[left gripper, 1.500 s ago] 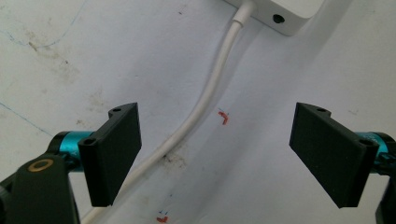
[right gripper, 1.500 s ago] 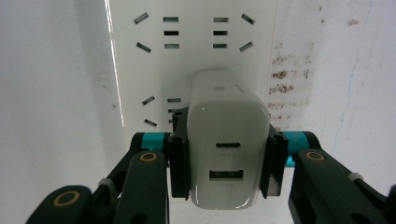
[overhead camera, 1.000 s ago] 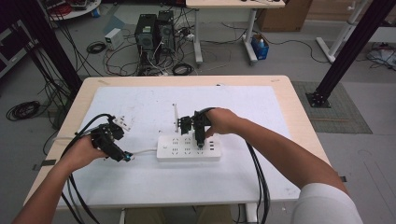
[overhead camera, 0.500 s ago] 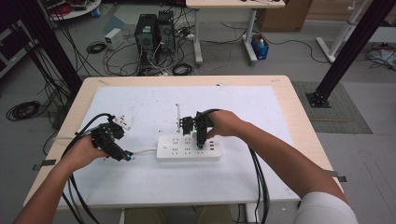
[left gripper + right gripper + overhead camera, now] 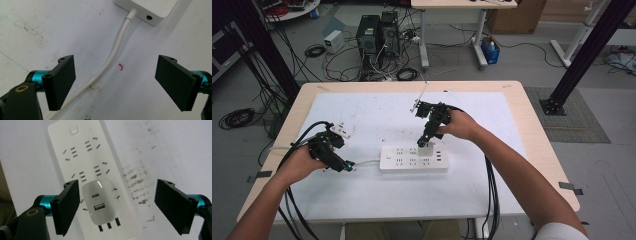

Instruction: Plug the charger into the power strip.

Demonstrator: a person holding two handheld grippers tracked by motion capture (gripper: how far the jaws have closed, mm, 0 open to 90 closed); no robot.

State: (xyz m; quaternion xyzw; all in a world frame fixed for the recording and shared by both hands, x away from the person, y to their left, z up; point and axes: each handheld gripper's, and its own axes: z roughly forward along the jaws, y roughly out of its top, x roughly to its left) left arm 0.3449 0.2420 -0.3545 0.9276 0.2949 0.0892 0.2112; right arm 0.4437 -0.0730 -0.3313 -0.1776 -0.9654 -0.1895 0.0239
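A white power strip (image 5: pixel 413 158) lies across the middle of the white-covered table (image 5: pixel 377 115). A white USB charger (image 5: pixel 426 148) is plugged into it near its right end. My right gripper (image 5: pixel 424 142) points down over the charger. In the right gripper view that gripper (image 5: pixel 117 207) is open, with the charger (image 5: pixel 102 206) between its jaws, close to the left one and touching neither. My left gripper (image 5: pixel 344 165) is low at the strip's left end. It (image 5: pixel 117 85) is open, with the strip's white cable (image 5: pixel 110 60) running between its jaws untouched.
A small white plug (image 5: pixel 341 131) lies on the table just behind my left hand. Black cables trail from both grippers over the near edge. On the floor beyond the table's far edge are computer towers (image 5: pixel 377 32) and loose cords.
My right hand has shifted slightly right and back, with its gripper still pointing down at the charger. The left gripper has stayed put.
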